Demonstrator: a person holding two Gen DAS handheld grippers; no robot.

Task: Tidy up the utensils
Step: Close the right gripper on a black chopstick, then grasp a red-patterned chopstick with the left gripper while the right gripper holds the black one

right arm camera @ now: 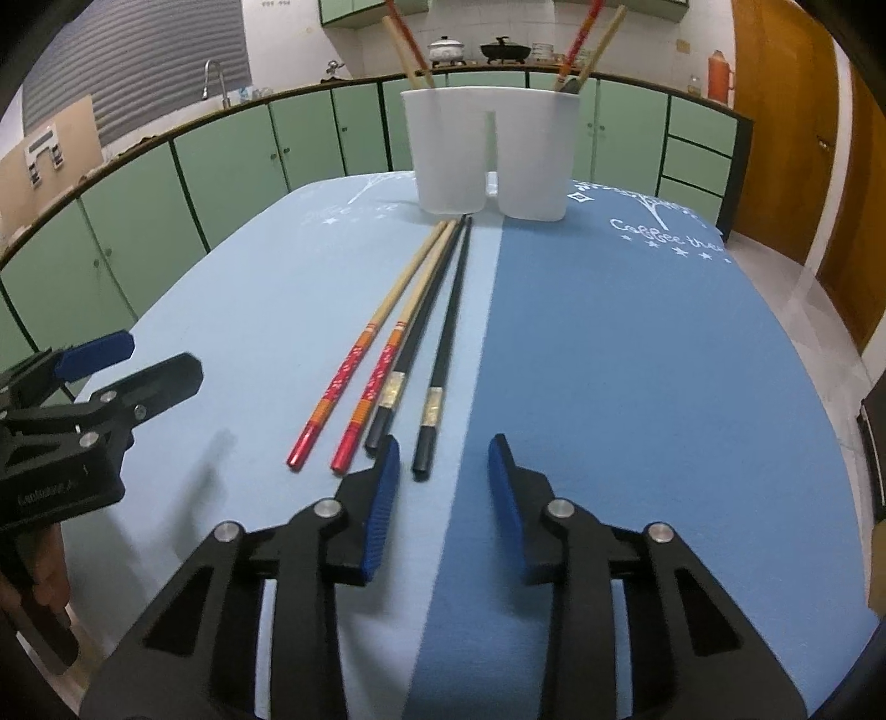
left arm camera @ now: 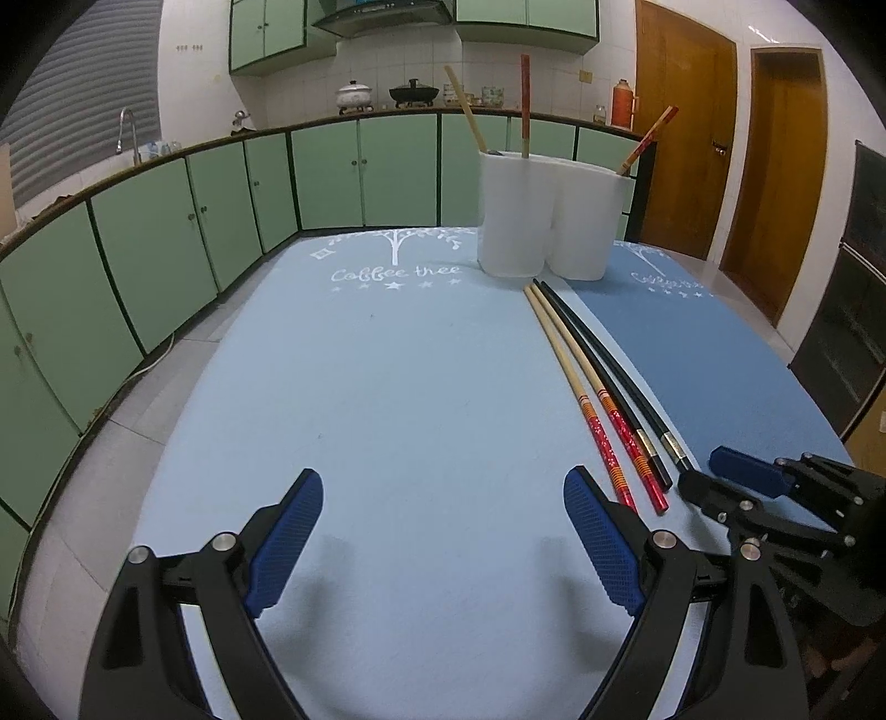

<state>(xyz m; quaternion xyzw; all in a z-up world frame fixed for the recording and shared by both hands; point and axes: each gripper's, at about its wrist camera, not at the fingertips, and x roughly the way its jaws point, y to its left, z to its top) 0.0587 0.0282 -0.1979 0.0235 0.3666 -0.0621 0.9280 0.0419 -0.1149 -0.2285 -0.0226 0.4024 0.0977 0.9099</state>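
Lying just ahead of right gripper (right arm camera: 443,471), apparently untouched: black chopstick (right arm camera: 437,382)

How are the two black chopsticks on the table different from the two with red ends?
The black chopsticks are dark all along, with a shiny metal band near the thick end; the red-ended chopsticks have pale wooden shafts and red and orange patterned handles. The black pair lies nearer the darker blue mat, the red pair further left. Both pairs lie flat, pointing at the white holder.

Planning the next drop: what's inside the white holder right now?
The white holder has two compartments. Chopsticks stand in its left one and more in its right. Only their upper ends show; the opaque walls hide everything lower.
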